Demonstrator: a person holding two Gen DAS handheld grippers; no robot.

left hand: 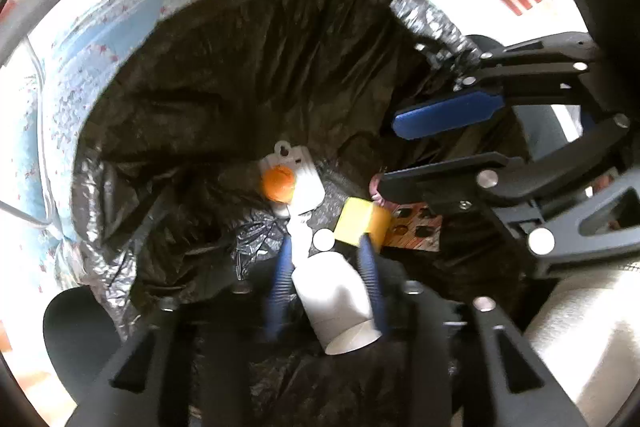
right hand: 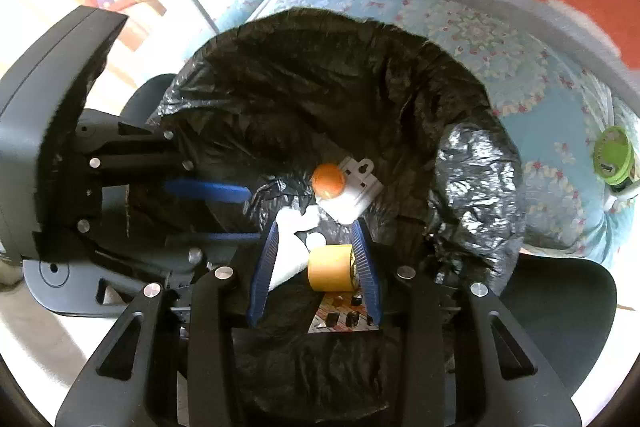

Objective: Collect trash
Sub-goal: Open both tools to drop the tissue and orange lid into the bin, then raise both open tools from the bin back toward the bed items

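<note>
Below, both claws spread over black bag (left hand: 248,75) — white tube (left hand: 336,303) blurred between left claw (left hand: 326,259), grip unclear.

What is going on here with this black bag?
A person holds two tools over the open black bag. Both the left tool and right tool stand open; a white tube and a yellow roll look loose beneath them. An orange ball and white card already lie inside.
</note>
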